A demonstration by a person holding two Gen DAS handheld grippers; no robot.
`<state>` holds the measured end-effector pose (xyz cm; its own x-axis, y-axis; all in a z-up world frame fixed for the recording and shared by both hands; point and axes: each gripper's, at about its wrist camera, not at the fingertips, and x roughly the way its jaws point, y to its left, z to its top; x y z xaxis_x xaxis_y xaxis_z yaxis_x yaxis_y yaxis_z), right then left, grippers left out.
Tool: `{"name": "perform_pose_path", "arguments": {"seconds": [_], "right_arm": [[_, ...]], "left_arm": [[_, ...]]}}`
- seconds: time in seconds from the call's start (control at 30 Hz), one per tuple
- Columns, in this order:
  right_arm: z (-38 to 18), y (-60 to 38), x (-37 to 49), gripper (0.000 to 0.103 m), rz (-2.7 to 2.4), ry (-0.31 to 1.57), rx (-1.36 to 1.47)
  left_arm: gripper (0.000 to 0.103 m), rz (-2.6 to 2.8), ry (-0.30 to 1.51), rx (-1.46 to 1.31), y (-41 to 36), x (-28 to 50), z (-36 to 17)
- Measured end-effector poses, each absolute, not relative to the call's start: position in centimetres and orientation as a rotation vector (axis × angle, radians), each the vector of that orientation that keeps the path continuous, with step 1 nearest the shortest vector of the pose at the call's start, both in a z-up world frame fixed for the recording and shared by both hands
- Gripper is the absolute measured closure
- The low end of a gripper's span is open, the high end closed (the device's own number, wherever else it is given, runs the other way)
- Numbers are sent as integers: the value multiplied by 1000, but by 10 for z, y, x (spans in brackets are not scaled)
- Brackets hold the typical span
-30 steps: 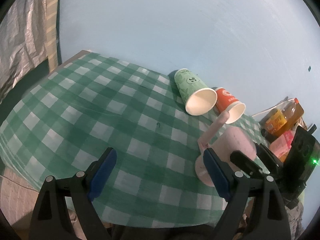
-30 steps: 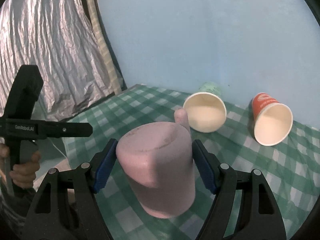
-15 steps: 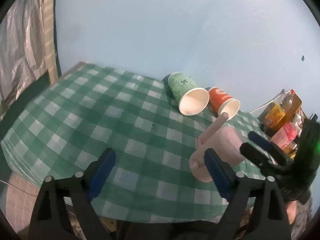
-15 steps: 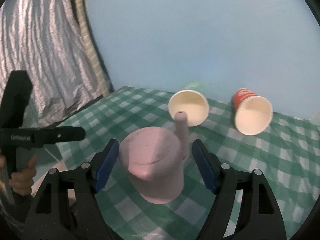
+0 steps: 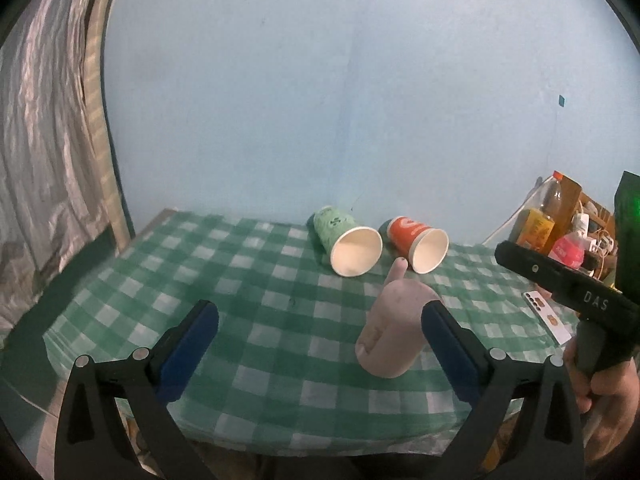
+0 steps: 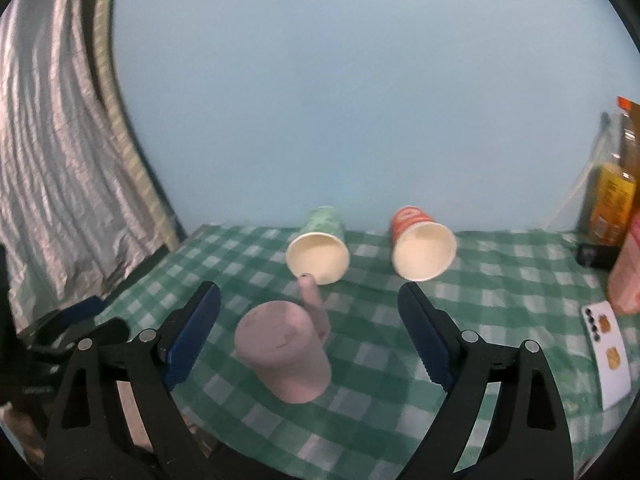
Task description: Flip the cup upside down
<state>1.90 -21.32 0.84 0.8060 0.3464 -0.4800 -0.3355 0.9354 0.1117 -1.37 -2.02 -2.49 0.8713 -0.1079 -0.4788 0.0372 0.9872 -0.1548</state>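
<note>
A pink cup (image 5: 394, 328) with a long handle stands upside down on the green checked tablecloth (image 5: 240, 280), near the front edge. It also shows in the right wrist view (image 6: 284, 354). My left gripper (image 5: 316, 344) is open and empty, just in front of the table; the cup stands close by its right finger. My right gripper (image 6: 310, 336) is open and empty, drawn back from the cup, which lies between its fingers in view. A green paper cup (image 5: 348, 240) and an orange paper cup (image 5: 420, 242) lie on their sides at the back.
Bottles and a pink carton (image 5: 556, 232) stand at the right end of the table. A white phone (image 6: 606, 354) lies flat on the cloth at the right. A silver curtain (image 6: 48, 200) hangs on the left. The blue wall is behind the table.
My right gripper has opened, let go of the pink cup and pulled back. The cup now stands alone, upside down. My left gripper has also drawn back from the table.
</note>
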Motion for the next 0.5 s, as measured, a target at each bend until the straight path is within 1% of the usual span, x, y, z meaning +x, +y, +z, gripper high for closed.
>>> {"name": "perform_pose_path", "arguments": {"seconds": [0.5], "right_arm": [[-5,-215,-7,14,272,536,-37]], "left_arm": [[0,-31,461,-110,-29,-25,-20]]}}
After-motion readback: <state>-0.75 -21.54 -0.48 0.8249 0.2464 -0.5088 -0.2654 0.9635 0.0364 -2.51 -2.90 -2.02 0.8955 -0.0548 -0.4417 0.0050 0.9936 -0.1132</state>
